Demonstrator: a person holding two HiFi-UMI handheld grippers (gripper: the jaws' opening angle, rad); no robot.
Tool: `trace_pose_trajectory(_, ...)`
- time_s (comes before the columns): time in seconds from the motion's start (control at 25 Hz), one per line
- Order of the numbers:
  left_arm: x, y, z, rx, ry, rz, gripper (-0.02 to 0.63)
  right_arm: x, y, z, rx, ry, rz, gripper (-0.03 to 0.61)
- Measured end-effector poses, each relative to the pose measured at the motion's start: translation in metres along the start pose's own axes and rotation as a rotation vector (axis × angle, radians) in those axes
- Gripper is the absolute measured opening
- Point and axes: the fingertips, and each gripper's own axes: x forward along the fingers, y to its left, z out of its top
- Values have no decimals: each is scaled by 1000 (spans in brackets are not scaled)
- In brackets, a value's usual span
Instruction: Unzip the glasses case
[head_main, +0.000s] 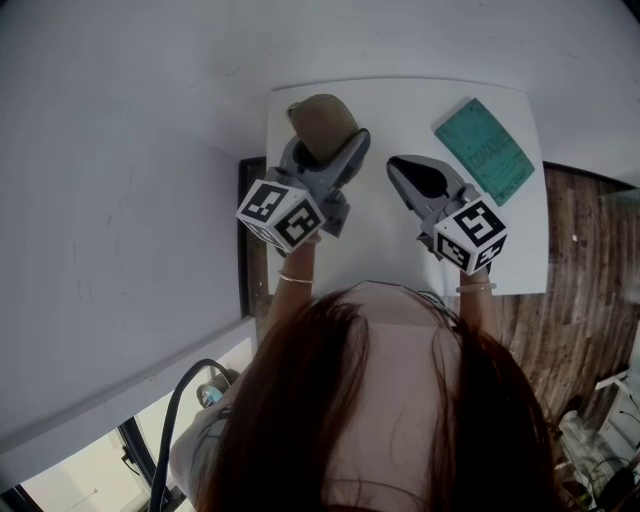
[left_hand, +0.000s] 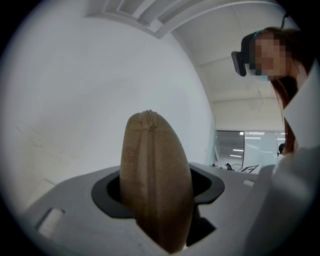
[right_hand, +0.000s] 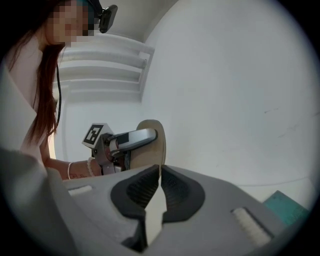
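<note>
The glasses case (head_main: 322, 118) is a tan fabric oval, held upright on its end over the white table's far left part. My left gripper (head_main: 322, 150) is shut on its lower half, one jaw on each broad side. In the left gripper view the case (left_hand: 154, 170) stands up between the jaws of the left gripper (left_hand: 157, 212), its seam running over the top. My right gripper (head_main: 398, 167) hovers a short way right of the case, shut with nothing in it. In the right gripper view the right gripper's (right_hand: 159, 174) pads meet at the tips, and the case (right_hand: 156, 142) and left gripper (right_hand: 127, 141) lie ahead.
A teal booklet (head_main: 486, 148) lies flat at the white table's (head_main: 400, 255) far right corner, also showing as a teal booklet (right_hand: 287, 207) in the right gripper view. A white wall runs along the left. Wooden floor (head_main: 590, 300) lies beyond the table's right edge.
</note>
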Motion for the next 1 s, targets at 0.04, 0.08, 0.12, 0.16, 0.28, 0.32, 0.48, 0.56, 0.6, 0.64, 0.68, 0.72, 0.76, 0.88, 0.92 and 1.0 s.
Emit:
trace_pose_trajectory(0.04, 0, 0, 0, 16, 6, 4, 298, -1, -1, 1, -2, -4, -8, 15)
trace_pose_trajectory(0.08, -1, -1, -1, 32, 11, 7, 298, -2, -3, 3, -3, -10, -15, 15)
trace_pose_trajectory(0.12, -1, -2, -1, 48, 18, 9, 298, -2, -4, 4, -4, -16, -21, 10)
trace_pose_trajectory(0.16, -2, -3, -1, 64, 25, 11, 298, -3, -5, 5, -7, -19, -27, 11)
trace_pose_trajectory(0.28, -4, -7, -3, 114, 44, 18, 298, -6, -6, 9, -28, -21, -48, 6)
trace_pose_trajectory(0.32, -6, -8, -3, 130, 50, 20, 298, -8, -5, 10, -35, -23, -56, 6)
trace_pose_trajectory(0.48, -14, -11, -6, 178, 70, 29, 298, -12, -4, 17, -59, -35, -97, 3)
trace_pose_trajectory(0.56, -17, -13, -7, 202, 78, 34, 298, -14, -3, 20, -67, -41, -108, 3)
trace_pose_trajectory(0.6, -19, -14, -8, 215, 82, 35, 298, -16, -2, 21, -73, -44, -114, 3)
trace_pose_trajectory(0.64, -20, -15, -8, 227, 85, 36, 298, -17, -2, 22, -81, -46, -120, 3)
trace_pose_trajectory(0.68, -20, -16, -8, 240, 89, 36, 298, -18, -1, 23, -89, -50, -128, 3)
trace_pose_trajectory(0.72, -21, -18, -9, 251, 93, 35, 298, -19, -2, 24, -96, -54, -137, 3)
trace_pose_trajectory(0.76, -22, -19, -9, 260, 97, 34, 298, -20, -2, 26, -101, -59, -146, 3)
trace_pose_trajectory(0.88, -27, -22, -10, 272, 102, 25, 298, -23, 0, 27, -109, -64, -174, 3)
trace_pose_trajectory(0.92, -28, -23, -9, 274, 99, 23, 298, -24, 1, 28, -113, -64, -179, 3)
trace_pose_trajectory(1.0, -30, -23, -7, 277, 92, 24, 299, -26, 1, 29, -124, -64, -189, 3)
